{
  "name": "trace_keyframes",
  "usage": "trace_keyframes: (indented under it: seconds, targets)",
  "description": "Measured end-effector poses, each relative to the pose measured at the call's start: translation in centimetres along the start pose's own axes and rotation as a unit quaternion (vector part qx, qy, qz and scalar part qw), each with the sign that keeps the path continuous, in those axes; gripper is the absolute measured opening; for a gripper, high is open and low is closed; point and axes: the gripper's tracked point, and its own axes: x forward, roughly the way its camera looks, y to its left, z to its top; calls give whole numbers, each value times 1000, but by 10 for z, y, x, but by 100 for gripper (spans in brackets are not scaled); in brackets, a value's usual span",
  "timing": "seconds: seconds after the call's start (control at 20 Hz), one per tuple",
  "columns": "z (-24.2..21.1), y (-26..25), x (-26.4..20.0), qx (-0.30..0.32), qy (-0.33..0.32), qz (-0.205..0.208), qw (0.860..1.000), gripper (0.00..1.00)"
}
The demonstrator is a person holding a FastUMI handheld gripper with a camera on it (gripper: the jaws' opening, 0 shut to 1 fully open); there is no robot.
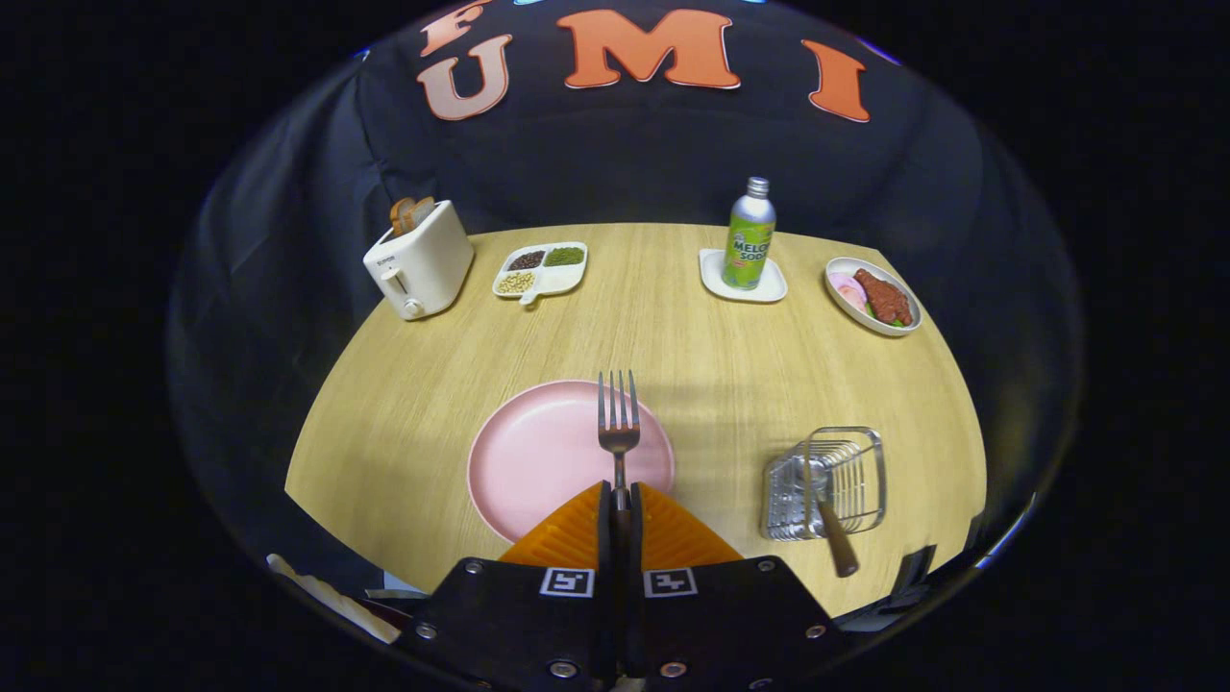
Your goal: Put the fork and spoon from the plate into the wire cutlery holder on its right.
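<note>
The tongs [620,500] are closed on the handle of the fork [618,423], both fingers [577,533] pressing it from either side with almost no gap left between them. The fork sticks straight out ahead of the fingers, tines pointing away toward the far edge of the counter [673,327], and it hangs over the right part of the pink plate [538,457]; whether it touches the plate cannot be told. The plate sits near the front edge of the counter, partly hidden by the fingers.

To the right of the plate, near the front right corner, stands the wire cutlery holder [836,476]. The spoon [828,519] is already in it, its brown handle leaning out over the holder's near rim toward the front edge.

Along the far edge, from left to right: a white toaster [420,261] with bread in its slot at the far left corner, a divided dish [540,269] of beans, a green bottle [749,235] upright on a small white tray [742,279], and an oval dish of food [873,295] toward the far right corner.
</note>
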Motion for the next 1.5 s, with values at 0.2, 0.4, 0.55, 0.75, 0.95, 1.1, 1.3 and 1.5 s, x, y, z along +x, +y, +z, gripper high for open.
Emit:
trace_keyframes:
  seconds: [0.2, 0.4, 0.55, 0.75, 0.95, 1.1, 1.3, 1.5]
  targets:
    - [-1, -42, -15, -22, 29, -33, 999, 5]
    - [-2, -81, -30, -41, 66, -58, 995, 4]
    - [-7, -105, -35, -55, 99, -74, 991, 4]
    - [-20, -123, -31, -58, 151, -77, 984, 5]
    - [-37, -133, -26, -56, 211, -75, 973, 4]
    - [-47, -135, -17, -51, 253, -67, 964, 5]
    - [-49, -137, -1, -38, 290, -62, 954, 4]
    - [-50, -137, 18, -20, 319, -51, 946, 5]
